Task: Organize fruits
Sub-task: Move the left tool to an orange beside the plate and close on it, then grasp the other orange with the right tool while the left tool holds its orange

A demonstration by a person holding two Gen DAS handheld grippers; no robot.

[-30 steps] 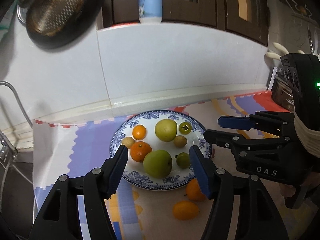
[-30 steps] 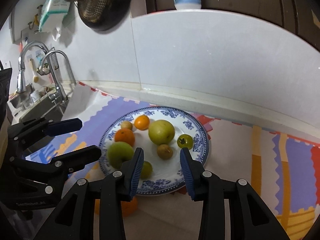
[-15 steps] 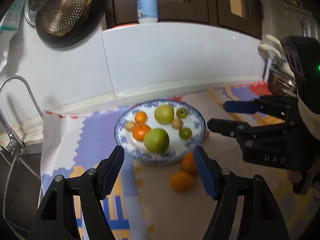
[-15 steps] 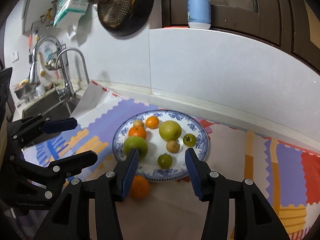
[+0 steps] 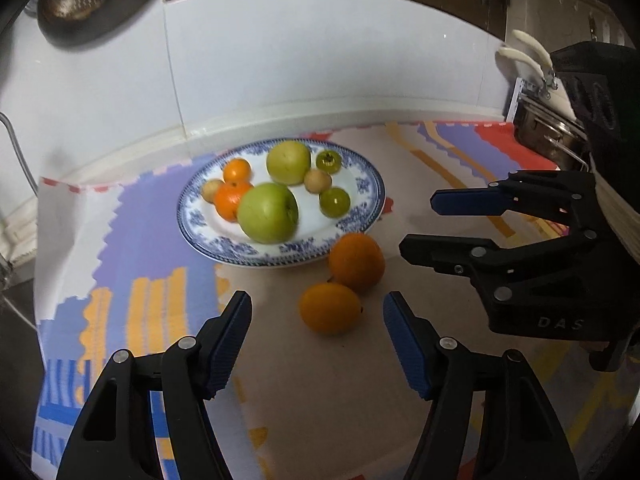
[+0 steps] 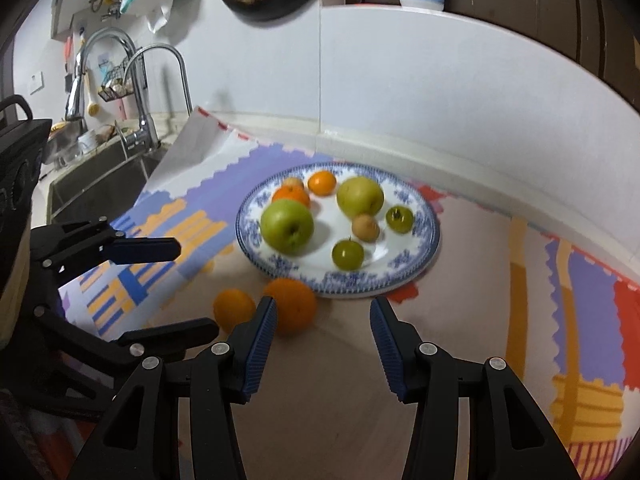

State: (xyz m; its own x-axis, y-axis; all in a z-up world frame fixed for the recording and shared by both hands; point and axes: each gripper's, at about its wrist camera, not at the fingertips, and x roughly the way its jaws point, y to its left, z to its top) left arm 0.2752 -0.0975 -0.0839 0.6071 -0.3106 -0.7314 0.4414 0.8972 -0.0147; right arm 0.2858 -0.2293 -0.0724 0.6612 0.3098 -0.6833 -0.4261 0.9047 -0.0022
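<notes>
— Which step is this?

— Two loose oranges, a rounder one (image 5: pixel 356 261) and a smaller one (image 5: pixel 330 307), lie on the patterned mat just beside the blue-and-white china plate (image 5: pixel 362 184) of fruit. Both need plating.

— And the tongs?

— The left gripper (image 5: pixel 318 340), its jaws just closing a little, stands open and empty around the smaller one; the right gripper (image 6: pixel 322 334) gapes empty. I'd say lower, then squeeze.
</notes>
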